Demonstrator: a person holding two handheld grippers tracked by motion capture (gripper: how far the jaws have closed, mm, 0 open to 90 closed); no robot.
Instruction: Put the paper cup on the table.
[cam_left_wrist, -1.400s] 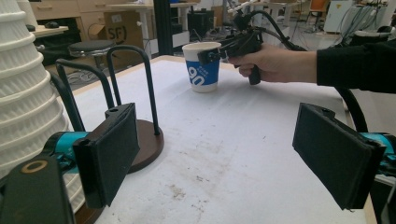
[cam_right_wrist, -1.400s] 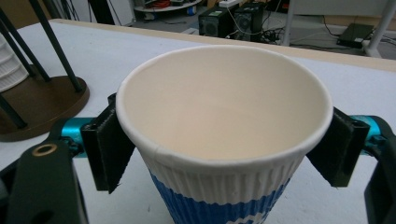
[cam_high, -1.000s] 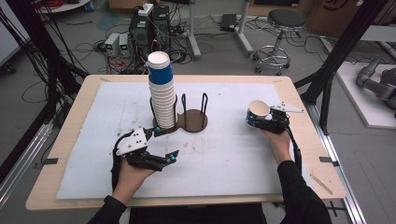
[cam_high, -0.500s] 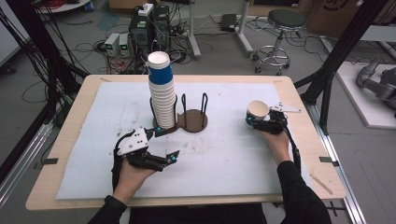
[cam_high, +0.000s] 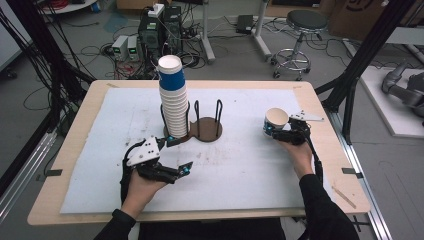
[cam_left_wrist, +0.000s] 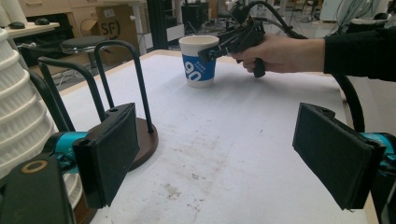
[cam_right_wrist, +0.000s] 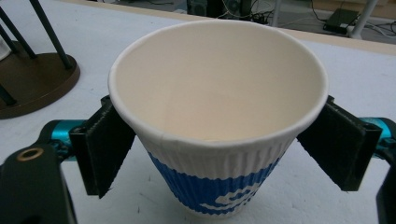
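Observation:
A blue and white ribbed paper cup (cam_right_wrist: 217, 116) stands upright on the white mat at the right (cam_high: 276, 120). My right gripper (cam_right_wrist: 217, 144) straddles it, and its jaws have just been opening. The pads (cam_right_wrist: 109, 144) stand a little off the cup's wall, so this gripper is open around the cup. The left gripper view also has the cup (cam_left_wrist: 200, 60) with the right gripper (cam_left_wrist: 229, 44) around it. My left gripper (cam_high: 180, 155) rests low at the front left, open, with nothing between its jaws (cam_left_wrist: 215, 154). A tall stack of the same cups (cam_high: 172, 100) stands in a wire cup holder (cam_high: 205, 129).
The holder's brown round base (cam_left_wrist: 140, 135) and black wire posts sit at mid table, close to my left gripper. The white mat (cam_high: 240, 170) covers most of the wooden table (cam_high: 330, 150). Stools, cables and equipment stand beyond the far edge.
The right gripper's jaws have eased apart around the cup, which stays standing on the mat. Neither hand has shifted.

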